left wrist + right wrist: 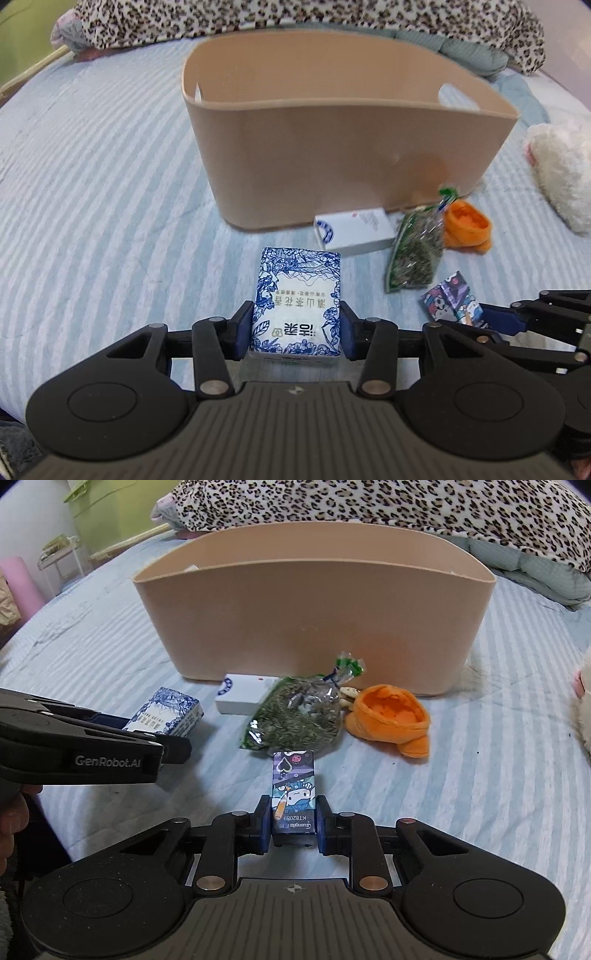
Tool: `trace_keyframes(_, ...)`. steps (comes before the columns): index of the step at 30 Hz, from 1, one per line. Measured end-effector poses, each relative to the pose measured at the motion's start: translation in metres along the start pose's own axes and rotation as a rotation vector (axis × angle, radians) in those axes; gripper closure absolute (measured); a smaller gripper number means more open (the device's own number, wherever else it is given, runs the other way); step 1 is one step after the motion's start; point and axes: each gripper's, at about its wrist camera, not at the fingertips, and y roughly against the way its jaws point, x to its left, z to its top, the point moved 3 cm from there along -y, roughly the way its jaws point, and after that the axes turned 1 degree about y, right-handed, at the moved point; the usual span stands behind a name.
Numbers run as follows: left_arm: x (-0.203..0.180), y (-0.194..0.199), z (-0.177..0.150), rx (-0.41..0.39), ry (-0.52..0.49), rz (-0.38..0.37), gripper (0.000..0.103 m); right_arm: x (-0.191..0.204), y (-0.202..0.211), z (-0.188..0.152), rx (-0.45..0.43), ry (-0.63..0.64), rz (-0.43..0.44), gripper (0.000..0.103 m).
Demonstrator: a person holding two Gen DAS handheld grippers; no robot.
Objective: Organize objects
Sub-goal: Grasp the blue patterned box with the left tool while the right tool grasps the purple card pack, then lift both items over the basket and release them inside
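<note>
1. Striped pale-blue bedspread (480,775) is our playing field, with a leopard-print blanket (406,509) bunched along the far edge.
2. And both claws are loaded! The left gripper (297,325) has its pads pressed on either side of the blue-and-white tissue pack (297,299), which sits in front of the beige tub (332,155) and a little to its left.
3. Over on the other side, the right gripper (293,821) pinches the near end of the card deck box (293,790), also in front of the tub, nearest the camera.
4. Between those two and the tub's front wall, the leftovers wait: a white box (243,694) just beside the wall, a bag of dried herbs (295,716) next to it, and an orange plush piece (391,716) to the right.
5. A white fluffy toy (561,173) lies off to the tub's right, well apart from the pile.
6. My read: this is the grasp step, two items secured at once, nothing visibly in the tub so far, though its floor is hidden.
7. Next move calls for lifting both clear of the tall rim and spreading the fingers only once over the opening, keeping the two grippers from bumping each other.
</note>
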Motion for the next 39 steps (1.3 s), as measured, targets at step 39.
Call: trace_keyframes(39, 0.003, -0.019, 0.156, -0.245, -0.028, 0.105, 0.055, -0.056, 0.028, 0.163, -0.322, -0.079, -0.114, 0.082)
